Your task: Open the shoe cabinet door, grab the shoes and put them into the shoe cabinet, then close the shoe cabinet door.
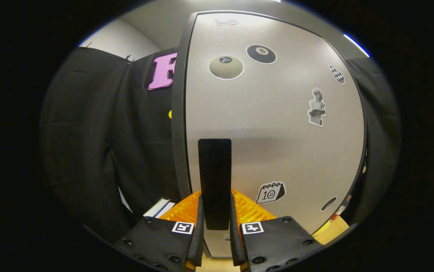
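The gripper [214, 226] has its two fingers drawn in narrow around the upright black handle [214, 181] of the shoe cabinet door [277, 124], one finger on each side of the bar, and both seem to press against the handle's lower end. The handle runs straight up from between the fingertips and stands out from the pale grey door face. That door is shut within its dark frame [178, 113] and looms just ahead of the fingers. Stickers are scattered over it: a calendar sticker [270, 192] just right of the handle, a billiard-ball sticker [261, 54] and a round beige sticker [226, 67] higher up, and a small statue sticker [316, 107] off to the right. Black cloth [99, 143] hangs on the cabinet's left side.
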`<action>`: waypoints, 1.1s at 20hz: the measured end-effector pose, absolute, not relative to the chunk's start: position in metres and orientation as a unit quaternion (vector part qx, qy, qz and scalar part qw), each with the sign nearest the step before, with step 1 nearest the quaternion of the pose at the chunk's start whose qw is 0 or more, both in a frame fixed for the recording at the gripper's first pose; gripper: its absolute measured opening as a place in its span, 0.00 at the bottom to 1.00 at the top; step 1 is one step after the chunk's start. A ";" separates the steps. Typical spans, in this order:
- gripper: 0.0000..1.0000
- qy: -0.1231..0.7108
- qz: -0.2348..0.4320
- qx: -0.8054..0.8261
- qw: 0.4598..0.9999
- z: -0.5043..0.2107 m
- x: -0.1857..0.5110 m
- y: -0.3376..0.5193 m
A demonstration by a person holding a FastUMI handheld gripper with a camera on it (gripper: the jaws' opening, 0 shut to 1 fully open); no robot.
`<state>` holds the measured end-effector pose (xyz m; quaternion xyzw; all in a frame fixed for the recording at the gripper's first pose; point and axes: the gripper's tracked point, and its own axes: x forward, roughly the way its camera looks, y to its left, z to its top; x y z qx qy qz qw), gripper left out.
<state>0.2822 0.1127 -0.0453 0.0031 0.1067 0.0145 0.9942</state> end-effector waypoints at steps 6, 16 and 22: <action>0.13 0.116 0.034 -0.002 0.993 -0.047 0.278 0.114; 0.08 0.111 0.074 -0.008 0.991 -0.040 0.235 0.101; 0.08 0.097 0.084 -0.010 0.992 -0.036 0.203 0.083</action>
